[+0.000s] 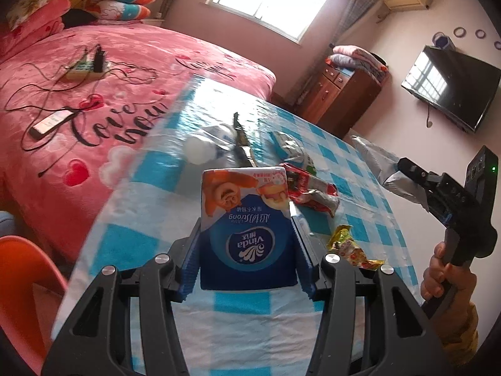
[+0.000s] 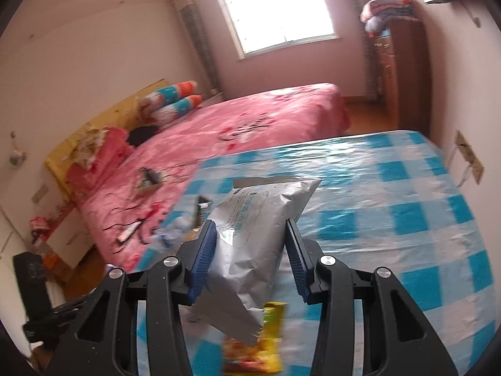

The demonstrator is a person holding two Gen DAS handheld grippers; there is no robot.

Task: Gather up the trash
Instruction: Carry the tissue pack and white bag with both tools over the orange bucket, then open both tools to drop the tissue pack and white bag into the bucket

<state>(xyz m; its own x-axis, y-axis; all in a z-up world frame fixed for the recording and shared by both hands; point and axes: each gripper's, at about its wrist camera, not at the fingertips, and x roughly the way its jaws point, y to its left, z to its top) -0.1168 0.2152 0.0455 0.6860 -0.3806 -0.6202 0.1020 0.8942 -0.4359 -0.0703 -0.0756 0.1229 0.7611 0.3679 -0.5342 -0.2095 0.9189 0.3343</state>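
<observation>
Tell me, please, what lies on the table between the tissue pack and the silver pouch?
In the left wrist view, a red snack wrapper lies between the tissue pack and the silver pouch.

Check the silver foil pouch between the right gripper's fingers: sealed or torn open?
Torn open: the silver foil pouch has a ragged, gaping far edge. The right gripper grips it.

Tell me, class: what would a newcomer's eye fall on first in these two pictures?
First, the blue tissue pack clamped in the left gripper over the blue-checked table. Next, the silver pouch held in the right gripper, above a yellow wrapper. Behind the table lies the pink bed, with snack wrappers and a plastic bottle scattered mid-table.
</observation>
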